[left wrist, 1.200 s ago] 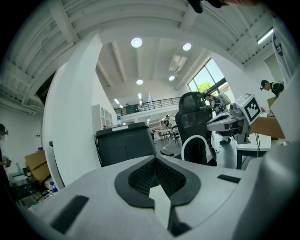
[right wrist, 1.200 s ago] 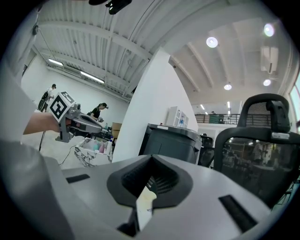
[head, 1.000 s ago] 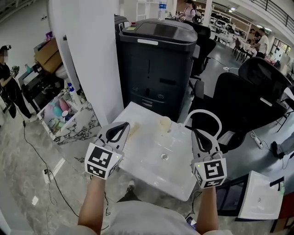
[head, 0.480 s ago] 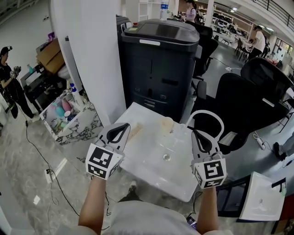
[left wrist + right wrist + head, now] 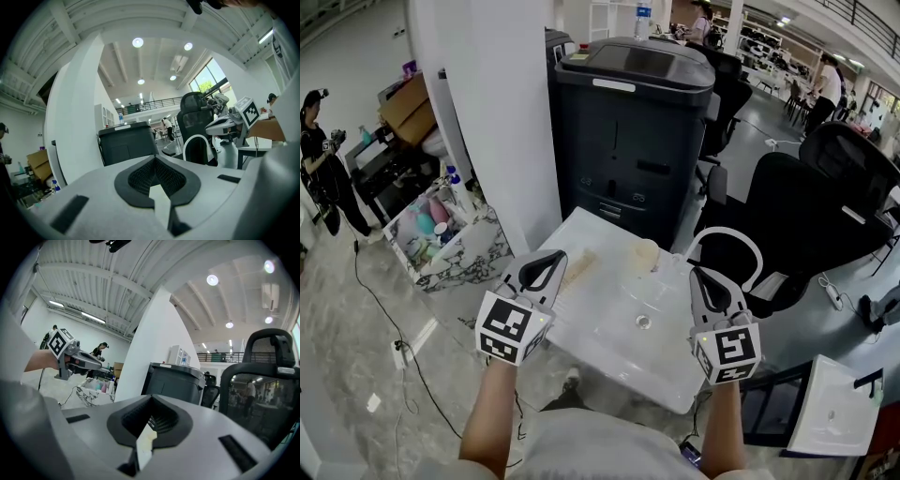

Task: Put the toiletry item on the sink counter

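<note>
The white sink counter [image 5: 598,330] lies below me, its drain [image 5: 643,322] in the middle of the basin. A cream cup [image 5: 646,254] stands at its far edge. Toiletry bottles [image 5: 432,221] fill a marble-patterned box [image 5: 457,255] on the floor to the left, also seen in the right gripper view [image 5: 95,389]. My left gripper [image 5: 547,265] hovers over the counter's left side, jaws shut and empty [image 5: 154,160]. Over the right side, my right gripper [image 5: 707,281] is shut and empty too [image 5: 150,412]. Both gripper views point up at the ceiling.
A large black copier [image 5: 630,131] stands behind the counter, beside a white pillar [image 5: 487,122]. A black office chair [image 5: 787,220] with a white arched hoop [image 5: 724,234] is at the right. Another white sink [image 5: 836,401] lies at the lower right. A person [image 5: 321,173] stands far left.
The head view has drifted slightly. Both grippers keep the same pose over the counter, still shut.
</note>
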`<state>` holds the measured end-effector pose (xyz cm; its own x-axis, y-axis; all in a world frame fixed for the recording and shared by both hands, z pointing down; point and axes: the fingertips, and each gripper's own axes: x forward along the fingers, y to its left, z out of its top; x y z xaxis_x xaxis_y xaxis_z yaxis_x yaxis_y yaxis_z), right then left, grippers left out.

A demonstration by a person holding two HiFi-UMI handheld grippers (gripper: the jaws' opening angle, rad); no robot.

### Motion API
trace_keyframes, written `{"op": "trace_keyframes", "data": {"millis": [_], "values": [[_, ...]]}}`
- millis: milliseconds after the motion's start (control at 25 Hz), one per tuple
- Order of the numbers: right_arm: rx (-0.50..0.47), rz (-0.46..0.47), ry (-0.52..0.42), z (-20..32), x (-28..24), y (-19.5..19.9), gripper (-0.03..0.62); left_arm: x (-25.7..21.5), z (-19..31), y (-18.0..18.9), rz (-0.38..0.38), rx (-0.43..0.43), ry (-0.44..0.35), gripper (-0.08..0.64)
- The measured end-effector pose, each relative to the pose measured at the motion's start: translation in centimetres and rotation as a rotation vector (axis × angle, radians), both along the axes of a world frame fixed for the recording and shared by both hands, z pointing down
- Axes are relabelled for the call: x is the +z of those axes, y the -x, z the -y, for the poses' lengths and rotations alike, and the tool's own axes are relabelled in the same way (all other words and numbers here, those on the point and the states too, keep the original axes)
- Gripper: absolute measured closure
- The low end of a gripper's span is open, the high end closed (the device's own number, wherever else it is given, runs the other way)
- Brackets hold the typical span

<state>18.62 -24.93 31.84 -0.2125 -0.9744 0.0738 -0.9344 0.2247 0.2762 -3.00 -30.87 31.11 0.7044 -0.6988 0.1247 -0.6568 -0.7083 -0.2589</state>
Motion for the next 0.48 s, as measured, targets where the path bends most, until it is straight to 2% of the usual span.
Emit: {"op": "trace_keyframes", "data": {"millis": [480], "values": [[-0.013,0.015,0.02,0.57,0.99,0.68,0.595,0.65,0.4,0.55,0.01,-0.002,0.012,0.549]]}}
